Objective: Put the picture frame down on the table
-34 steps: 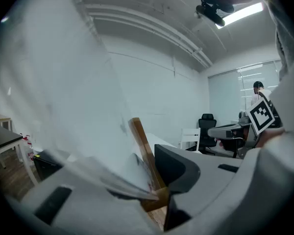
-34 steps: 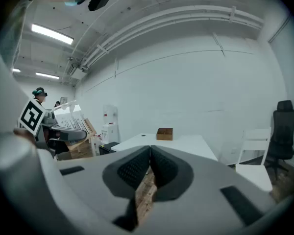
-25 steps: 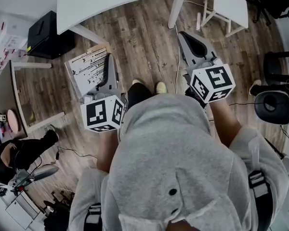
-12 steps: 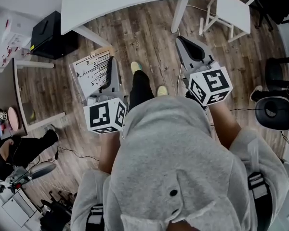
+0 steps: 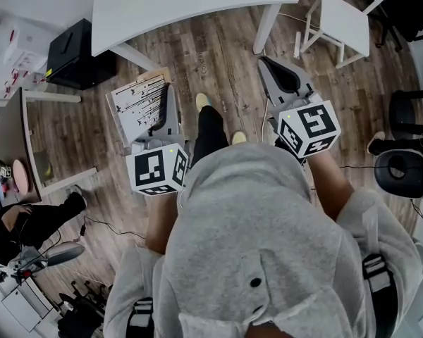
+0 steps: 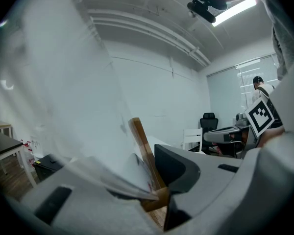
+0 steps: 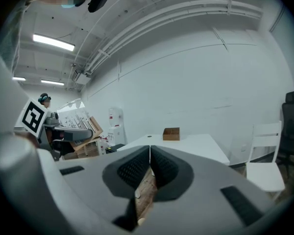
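A wood-edged picture frame with a white, black-marked print is seen left of centre in the head view. It is held above the brown plank floor, just below the edge of the white table that fills the upper middle of the picture, and it is not yet set on that table. The frame's right edge is gripped by the left gripper. In the left gripper view the wooden edge is seen pinched between the narrowly set grey jaws at lower centre, with the glazed face leaning toward the upper left. The right gripper is held right of centre in the head view, well apart from the frame, its dark pads pressed together with nothing between them. A small brown box is seen on the table at the centre of the right gripper view. A white chair stands at the upper right of the head view, whose lower half is filled by a grey hooded top.
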